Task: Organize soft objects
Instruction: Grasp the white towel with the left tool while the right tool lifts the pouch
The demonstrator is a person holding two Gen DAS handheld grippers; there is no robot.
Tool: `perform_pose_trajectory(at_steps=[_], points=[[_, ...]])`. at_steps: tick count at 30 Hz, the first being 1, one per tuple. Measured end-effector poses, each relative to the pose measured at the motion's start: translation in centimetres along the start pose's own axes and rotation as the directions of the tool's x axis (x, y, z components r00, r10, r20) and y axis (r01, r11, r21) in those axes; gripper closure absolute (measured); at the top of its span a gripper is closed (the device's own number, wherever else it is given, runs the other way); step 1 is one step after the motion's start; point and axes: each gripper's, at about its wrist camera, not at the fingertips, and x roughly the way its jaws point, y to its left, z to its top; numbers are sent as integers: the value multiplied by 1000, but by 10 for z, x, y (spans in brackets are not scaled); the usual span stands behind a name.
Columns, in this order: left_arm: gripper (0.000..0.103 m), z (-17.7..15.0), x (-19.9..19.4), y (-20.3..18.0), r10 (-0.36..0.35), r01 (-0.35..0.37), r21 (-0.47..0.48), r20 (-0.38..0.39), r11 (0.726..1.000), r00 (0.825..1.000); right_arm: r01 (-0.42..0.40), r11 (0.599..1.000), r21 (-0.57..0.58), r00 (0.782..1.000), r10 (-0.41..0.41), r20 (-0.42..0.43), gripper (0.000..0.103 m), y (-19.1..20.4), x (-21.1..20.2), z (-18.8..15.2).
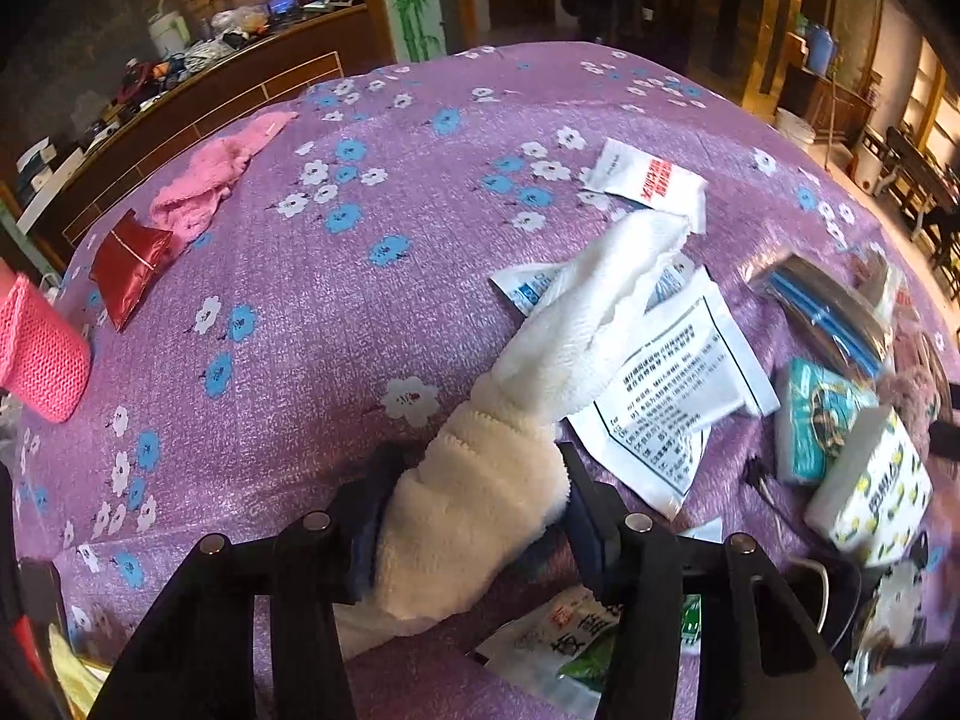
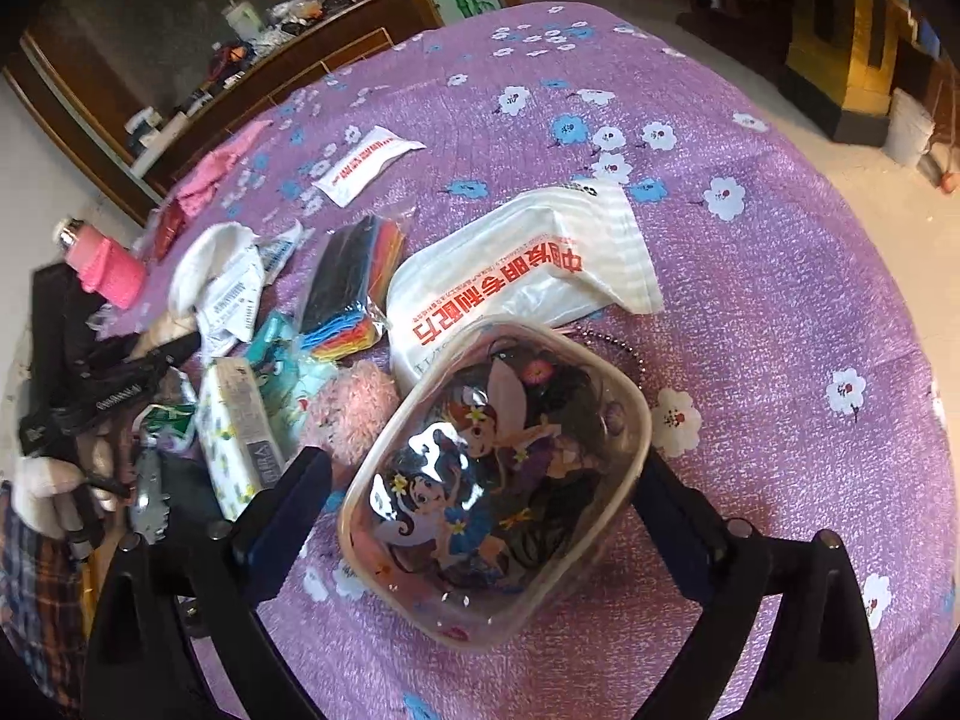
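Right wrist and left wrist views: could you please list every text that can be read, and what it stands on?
"中国发明专利配方": red, upside down, on the large white packet; my best reading.
Red print on the small white sachet: too blurred.
Black print on the white leaflet packet: too small.
Lettering on the patterned tissue pack: blurred.
Characters on the green-and-white packet: partly hidden, unreadable.

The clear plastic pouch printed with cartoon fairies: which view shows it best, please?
The right wrist view: the clear plastic fairy pouch fills the centre, lying on the purple floral cloth between the open right gripper fingers. The left wrist view does not show it.
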Motion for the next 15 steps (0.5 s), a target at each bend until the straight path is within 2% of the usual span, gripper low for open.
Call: perform_pose_trajectory(at_steps=[2,4,8,14,15], points=[[52,0,-1,0,5,-5,-13,2,1000,1000,20,1000,-2,1000,-20,15,5,3,1,-1],[54,-3,-5,-1,10,-10,-13,13,1000,1000,19,1000,-3,999,-19,30,14,0,-2,-3],[54,-8,-27,1,3,-1,-40,53,999,999,-37,999,25,999,36,37,14,-14,-11,-10],[54,-24,-70,5,-44,57,-115,116,992,992,-111,990,87,992,106,63,14,-35,-35,-24],[54,-29,-79,5,-50,66,-126,128,990,991,-113,990,90,992,106,75,22,-38,-41,-27]])
